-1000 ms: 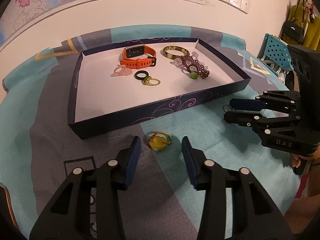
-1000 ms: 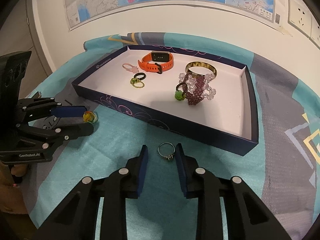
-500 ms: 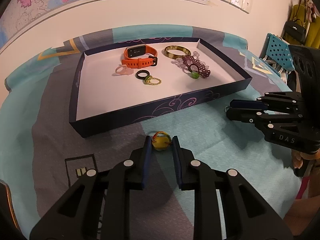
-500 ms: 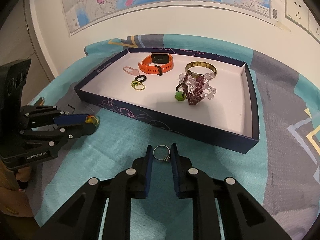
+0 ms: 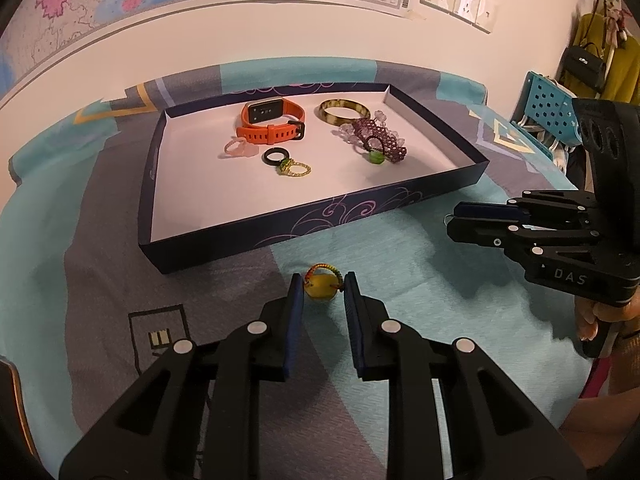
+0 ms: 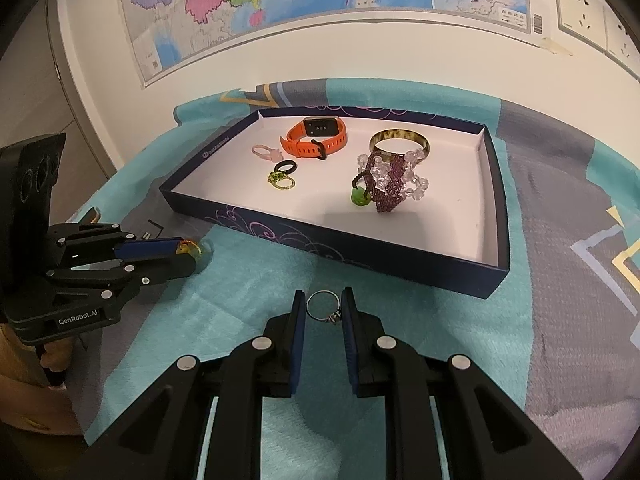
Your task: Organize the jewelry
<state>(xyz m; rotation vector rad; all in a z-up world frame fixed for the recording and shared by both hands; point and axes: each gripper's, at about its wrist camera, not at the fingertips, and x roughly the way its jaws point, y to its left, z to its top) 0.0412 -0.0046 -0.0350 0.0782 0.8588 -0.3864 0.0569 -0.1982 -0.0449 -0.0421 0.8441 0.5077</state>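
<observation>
1. The yellow bead ring [image 5: 321, 287] is pinched between the pads of the left gripper [image 5: 322, 294], on the cloth [image 5: 400, 264] just outside the near edge of the tray [image 5: 280, 228].
2. The silver ring [image 6: 325, 306] is clamped by the right gripper [image 6: 323, 312], likewise at the tray's near edge.
3. Both rings are judged light, small and stiff. The bead looks smooth and rounded, so slipping is possible. The metal hoop is best held across its width.
4. In the tray are seen an orange watch [image 5: 272, 124], a bangle [image 5: 344, 112], a beaded bracelet [image 5: 376, 140] and small rings [image 5: 286, 162].
5. The tray's near wall must be cleared by each gripper. Room is left on the floor near that wall.
</observation>
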